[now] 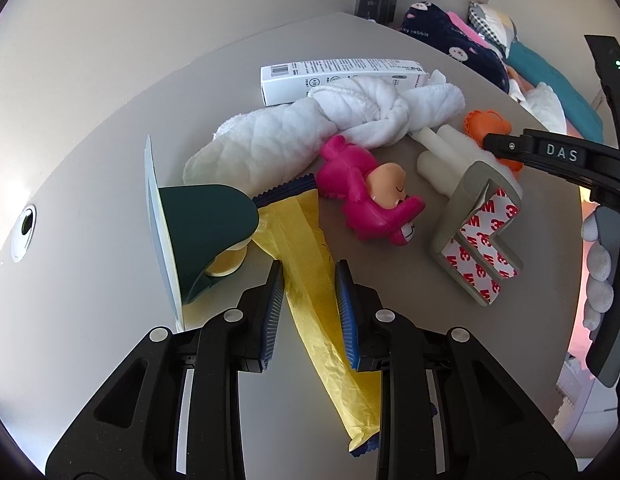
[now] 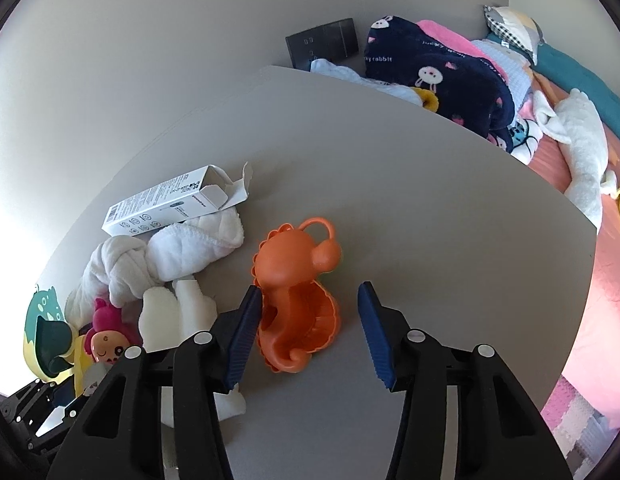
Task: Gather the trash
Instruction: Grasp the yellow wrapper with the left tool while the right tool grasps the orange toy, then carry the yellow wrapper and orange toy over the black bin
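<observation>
Yellow wrapper (image 1: 310,280) pinched by left gripper (image 1: 308,312), not yet binned.
Right gripper (image 2: 306,332) gapes, empty, around orange toy (image 2: 296,300); white box (image 1: 338,78) remains.

A grey table (image 2: 430,220) stands against a pale wall that carries a dark socket panel (image 2: 322,42). On the table a white quilted towel (image 1: 294,128), tied in a knot, lies across the middle. Just in front of it a pink toy figure (image 1: 362,192) lies on its side, touching the towel. A green dinosaur-shaped holder (image 1: 206,220) stands to the left of the figure. An orange plastic toy (image 2: 298,296) lies on bare tabletop to the right of the towel. Beyond the table's far edge are a dark blue rabbit-print blanket (image 2: 450,80), a checked pillow (image 2: 510,24), a teal cover (image 2: 582,76) and a white plush toy (image 2: 582,148).
</observation>
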{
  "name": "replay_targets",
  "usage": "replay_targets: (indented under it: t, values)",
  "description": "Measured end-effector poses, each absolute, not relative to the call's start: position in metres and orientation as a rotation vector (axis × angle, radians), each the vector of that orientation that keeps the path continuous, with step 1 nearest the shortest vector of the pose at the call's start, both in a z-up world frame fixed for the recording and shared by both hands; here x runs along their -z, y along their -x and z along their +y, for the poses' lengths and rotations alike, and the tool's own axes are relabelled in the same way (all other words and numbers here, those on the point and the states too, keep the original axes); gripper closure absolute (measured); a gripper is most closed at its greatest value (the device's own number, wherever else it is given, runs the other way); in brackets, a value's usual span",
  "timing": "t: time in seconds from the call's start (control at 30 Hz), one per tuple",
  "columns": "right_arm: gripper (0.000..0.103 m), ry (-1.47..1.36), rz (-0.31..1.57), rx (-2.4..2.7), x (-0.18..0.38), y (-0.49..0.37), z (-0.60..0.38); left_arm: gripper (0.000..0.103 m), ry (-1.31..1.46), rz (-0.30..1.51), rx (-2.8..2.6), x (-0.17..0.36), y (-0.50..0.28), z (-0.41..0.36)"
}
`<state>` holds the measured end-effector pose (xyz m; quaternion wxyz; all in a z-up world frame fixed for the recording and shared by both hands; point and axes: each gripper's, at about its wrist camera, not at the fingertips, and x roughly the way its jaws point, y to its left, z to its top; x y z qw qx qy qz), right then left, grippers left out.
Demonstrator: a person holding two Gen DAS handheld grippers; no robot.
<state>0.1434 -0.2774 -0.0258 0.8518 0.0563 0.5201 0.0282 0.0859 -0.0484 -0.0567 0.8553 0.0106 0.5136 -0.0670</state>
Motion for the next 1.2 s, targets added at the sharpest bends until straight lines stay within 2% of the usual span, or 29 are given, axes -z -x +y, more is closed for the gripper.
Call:
replay_targets:
  t: [0.13, 0.53, 0.73, 1.2]
  values:
    - [0.062, -0.066, 1.113, -0.031, 0.031, -0.148, -0.269, 0.077, -0.015, 1.079, 0.145, 0.056, -0.084, -0.046]
    - [0.063, -0.08, 1.097, -0.041, 0.019, -0.127, -0.277, 0.08, 0.03, 1.086, 0.173, 0.054, -0.075, -0.041]
    - [0.063, -0.107, 1.074, -0.05, 0.004, -0.103, -0.288, 0.089, 0.066, 1.082, 0.228, 0.048, -0.065, -0.048]
    - [0.063, -0.139, 1.019, -0.065, -0.027, -0.042, -0.312, 0.09, 0.04, 0.983, 0.256, 0.013, -0.027, -0.068]
